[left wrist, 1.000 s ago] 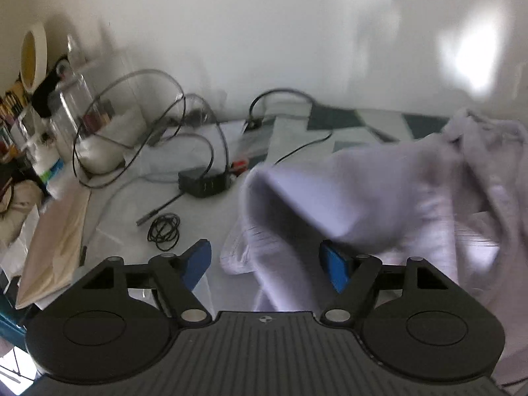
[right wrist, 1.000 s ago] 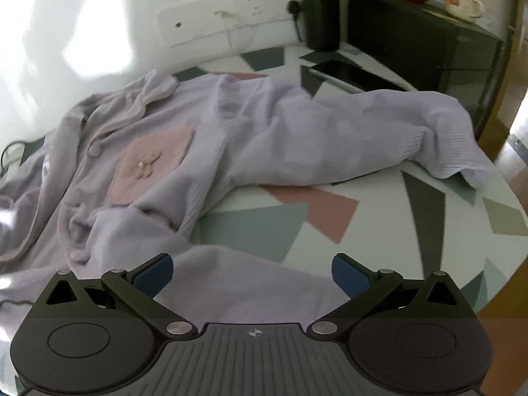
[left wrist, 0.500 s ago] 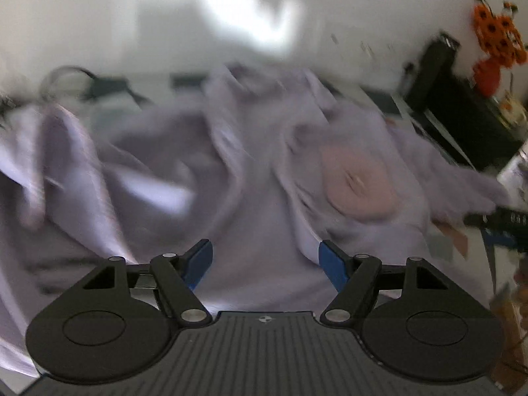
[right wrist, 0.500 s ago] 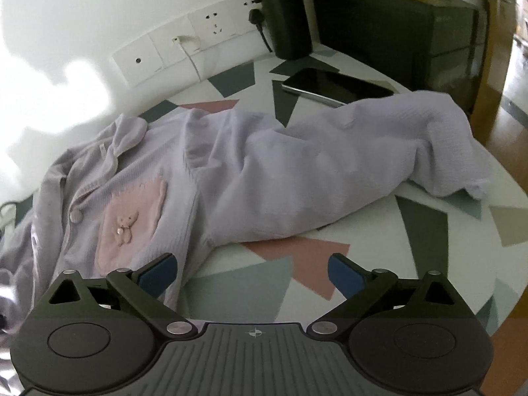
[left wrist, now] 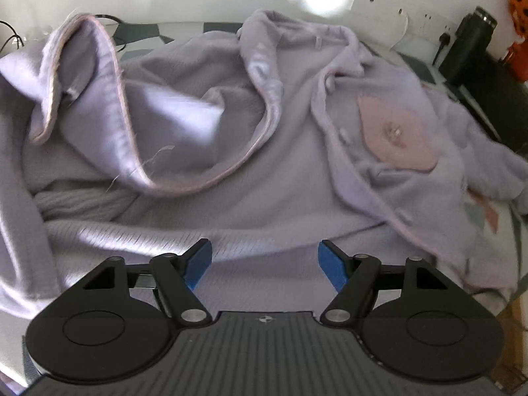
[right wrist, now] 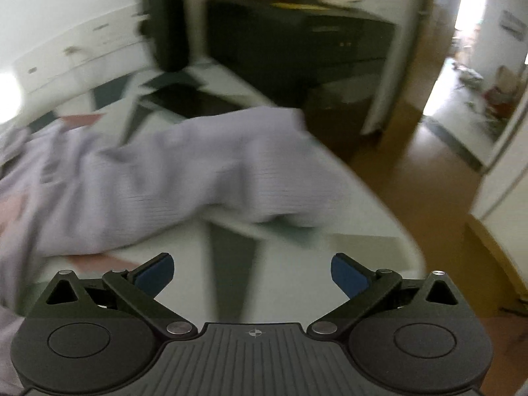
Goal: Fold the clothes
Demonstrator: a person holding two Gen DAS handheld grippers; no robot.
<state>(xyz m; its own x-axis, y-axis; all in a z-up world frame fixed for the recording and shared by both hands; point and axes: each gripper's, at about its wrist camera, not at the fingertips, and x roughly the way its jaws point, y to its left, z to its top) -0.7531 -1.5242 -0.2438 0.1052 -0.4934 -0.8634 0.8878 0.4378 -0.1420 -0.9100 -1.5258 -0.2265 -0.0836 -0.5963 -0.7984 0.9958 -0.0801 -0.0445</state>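
garment: soft lilac cloth, matt, finely ribbed knit; a smoother edge band is seen along the opening
pocket patch: pink cloth, matt, fuzzy
sleeve: the same ribbed lilac knit, blurred
left gripper: matt black plastic arms with bright metal pivot pins; blue pads, smooth
right gripper: matt black ribbed plastic body, metal pins, blue pads
table: smooth, slightly glossy, printed with coloured triangles
floor: wood-look, faintly glossy
cabinet: dark, matt
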